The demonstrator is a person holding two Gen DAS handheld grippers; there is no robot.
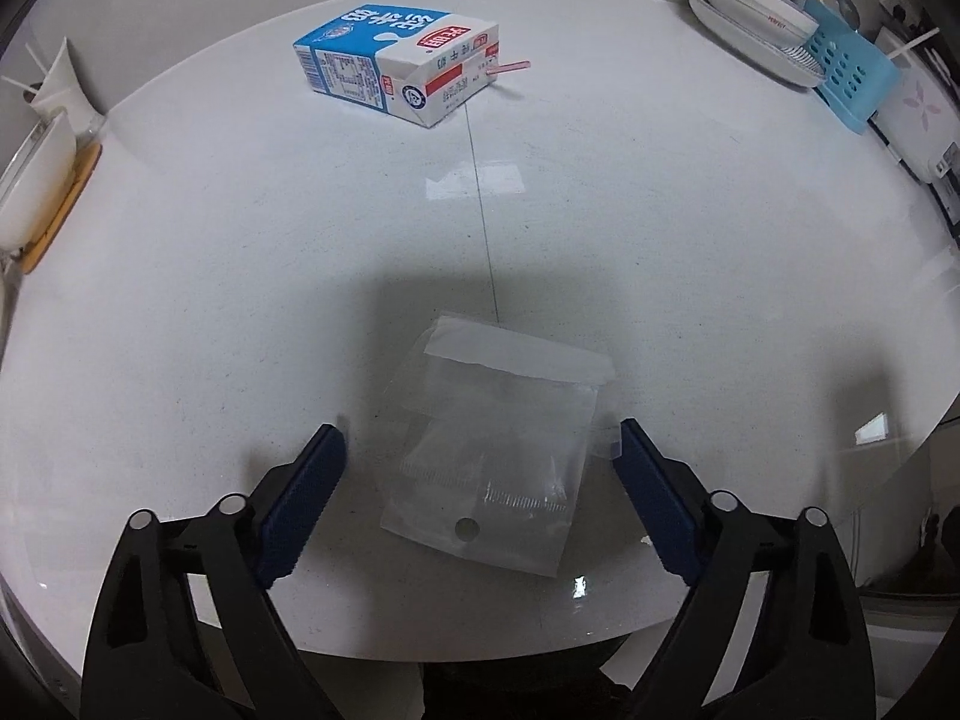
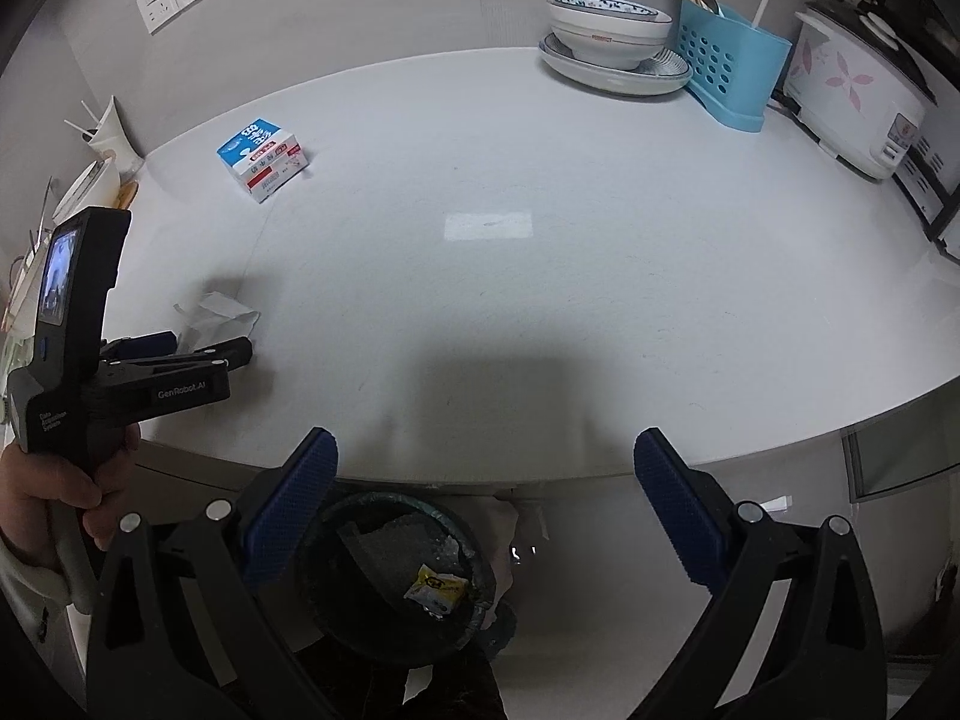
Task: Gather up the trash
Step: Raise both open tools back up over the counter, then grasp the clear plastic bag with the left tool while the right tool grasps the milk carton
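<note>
A clear plastic bag (image 1: 498, 456) lies flat on the white table near its front edge, between the open fingers of my left gripper (image 1: 480, 444). It also shows in the right wrist view (image 2: 219, 315), just ahead of the left gripper (image 2: 198, 348). A blue and white milk carton (image 1: 399, 63) with a pink straw lies on its side farther back; it also shows in the right wrist view (image 2: 264, 159). My right gripper (image 2: 483, 450) is open and empty above the table's front edge, over a dark trash bin (image 2: 399, 576) that holds a yellow wrapper (image 2: 435, 588).
Stacked bowls on a plate (image 2: 612, 42), a blue utensil basket (image 2: 729, 69) and a rice cooker (image 2: 858, 90) stand at the back right. White dishes and a cup (image 1: 42, 138) sit at the left edge. The table (image 2: 540, 300) is white.
</note>
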